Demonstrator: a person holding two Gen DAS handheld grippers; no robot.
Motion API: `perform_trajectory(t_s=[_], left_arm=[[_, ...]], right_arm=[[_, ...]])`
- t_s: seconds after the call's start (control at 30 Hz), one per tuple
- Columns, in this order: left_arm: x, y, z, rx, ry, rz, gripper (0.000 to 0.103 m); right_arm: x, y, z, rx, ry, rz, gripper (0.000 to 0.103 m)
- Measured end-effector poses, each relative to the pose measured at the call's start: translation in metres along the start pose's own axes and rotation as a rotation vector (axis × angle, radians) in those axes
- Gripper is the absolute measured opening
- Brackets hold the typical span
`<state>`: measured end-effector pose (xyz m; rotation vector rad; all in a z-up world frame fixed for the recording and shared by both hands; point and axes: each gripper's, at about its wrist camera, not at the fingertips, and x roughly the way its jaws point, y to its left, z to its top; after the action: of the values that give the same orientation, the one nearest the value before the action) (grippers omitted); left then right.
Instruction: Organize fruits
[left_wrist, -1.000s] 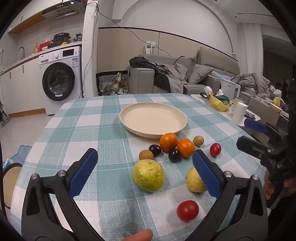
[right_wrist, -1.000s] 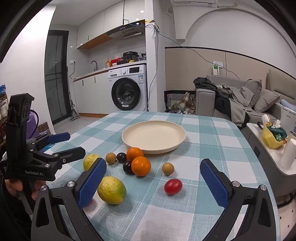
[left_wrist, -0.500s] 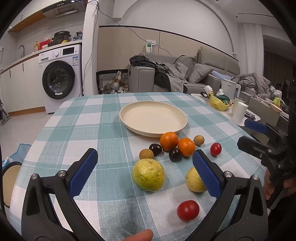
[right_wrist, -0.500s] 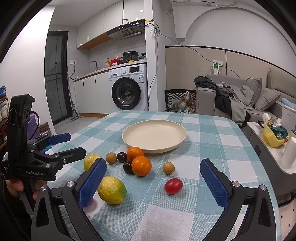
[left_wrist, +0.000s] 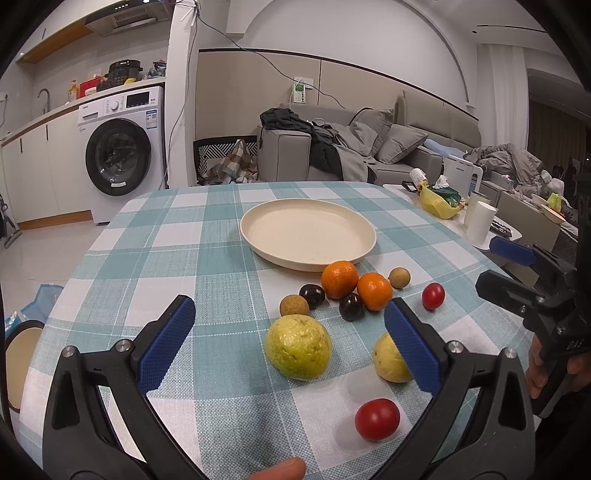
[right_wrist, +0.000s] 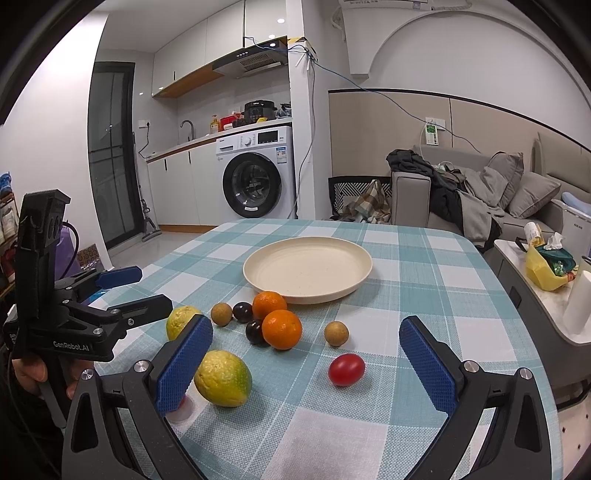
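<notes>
Almost nothing is seen to have changed over the last second: no fruit has been moved, and only a slight drift of both views is noticed. From this it is judged that the task has not really begun, with every fruit yet to be sorted.

The left gripper (left_wrist: 288, 332) is held with its jaws spread wide above the table's near edge, nothing between them. The right gripper (right_wrist: 306, 354) is likewise held wide and empty.

The round cream plate (left_wrist: 308, 234) is set near the middle of the table covered in teal-and-white checked cloth (left_wrist: 166, 258), and it is bare. The fruits are clustered between the plate and the near edge: two round oranges (left_wrist: 340, 279), the farther one almost touching the plate rim; two dark glossy plums (left_wrist: 312, 294); two small tan longan-like fruits (left_wrist: 294, 305); a large yellow-green citrus fruit (left_wrist: 298, 347); a smaller yellow citrus fruit (left_wrist: 389, 360), partly hidden behind the left gripper's right pad; and two red tomatoes (left_wrist: 377, 419), one near each gripper.

The large citrus fruit lies directly ahead of the left gripper. The tight cluster of oranges and plums could be knocked by a grasp there.
</notes>
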<state>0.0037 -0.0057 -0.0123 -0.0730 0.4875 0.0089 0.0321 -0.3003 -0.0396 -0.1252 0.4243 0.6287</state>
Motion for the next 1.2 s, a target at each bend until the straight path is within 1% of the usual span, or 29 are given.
perform_trajectory(t_s=[0.27, 0.37, 0.8, 1.2], left_arm=[[0.0002, 0.0044, -0.002, 0.005, 0.009, -0.004, 0.102], [0.0004, 0.0048, -0.0019, 0.005, 0.01, -0.004, 0.102], [0.0006, 0.0052, -0.0016, 0.004, 0.011, -0.002, 0.102], [0.0011, 0.0047, -0.0015, 0.005, 0.013, 0.0, 0.102]], right_arm=[[0.0006, -0.0003, -0.0006, -0.001, 0.002, -0.003, 0.103], [-0.001, -0.0003, -0.0029, 0.002, -0.006, -0.017, 0.103], [0.0051, -0.007, -0.0017, 0.043, 0.026, -0.017, 0.103], [0.0051, -0.0027, -0.0011, 0.021, 0.027, -0.016, 0.103]])
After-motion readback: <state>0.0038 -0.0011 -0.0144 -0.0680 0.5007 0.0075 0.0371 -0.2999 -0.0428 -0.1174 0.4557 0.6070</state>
